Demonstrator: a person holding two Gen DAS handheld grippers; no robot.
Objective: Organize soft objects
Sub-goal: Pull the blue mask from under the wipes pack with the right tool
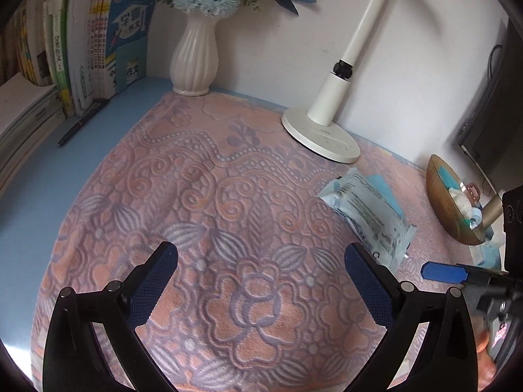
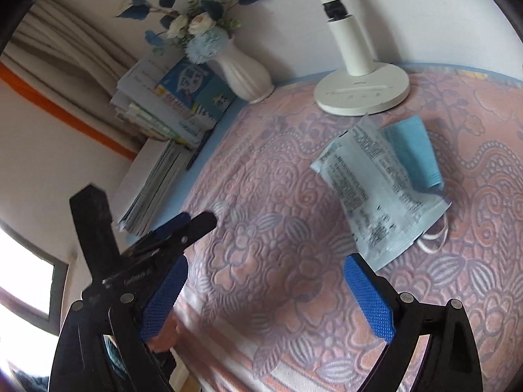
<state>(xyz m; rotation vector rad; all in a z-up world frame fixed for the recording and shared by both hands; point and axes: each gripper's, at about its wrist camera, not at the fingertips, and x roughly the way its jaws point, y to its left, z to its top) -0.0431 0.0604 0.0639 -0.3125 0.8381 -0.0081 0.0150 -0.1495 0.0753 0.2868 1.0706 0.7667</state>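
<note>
A pale blue printed mask packet [image 1: 366, 209] [image 2: 376, 189] lies on the pink patterned blanket [image 1: 228, 196] [image 2: 294, 287]. A blue face mask [image 1: 380, 184] [image 2: 415, 150] is tucked partly under the packet, and a white ear loop [image 2: 434, 241] sticks out at the packet's near end. My left gripper [image 1: 261, 254] is open over bare blanket, left of the packet. My right gripper [image 2: 265, 268] is also open and holds nothing, just short of the packet. In the left wrist view, one blue finger [image 1: 441, 271] of the right gripper shows beside the packet.
A wooden bowl [image 1: 441, 192] holding white and blue soft items stands at the right edge. The white lamp base [image 1: 320, 134] [image 2: 362, 91], a white vase [image 1: 194, 62] [image 2: 245, 72], stacked books [image 1: 98, 49] [image 2: 176, 98] and a pen [image 1: 81, 121] line the back and left.
</note>
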